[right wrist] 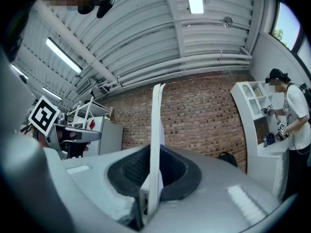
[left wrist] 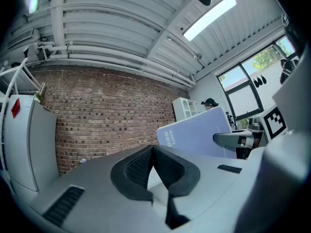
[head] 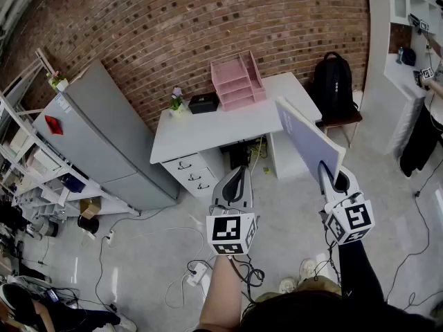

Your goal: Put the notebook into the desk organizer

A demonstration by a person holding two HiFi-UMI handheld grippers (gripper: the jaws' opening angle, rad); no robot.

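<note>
Notebook [head: 308, 140] stands edge-up, clamped in the right gripper [head: 333, 177] (left gripper [head: 237, 173] closed on nothing), probably to slide into the desk organizer [head: 237, 81] at the back edge of the desk [head: 208, 126].

your notebook [head: 309, 142] hides the right front corner of the desk [head: 208, 131]; its lower edge is lost between the jaws of your right gripper [head: 332, 178]. what the pink organizer [head: 237, 81] holds is too small to tell. your forearms [head: 221, 292] run off the bottom edge.
</note>
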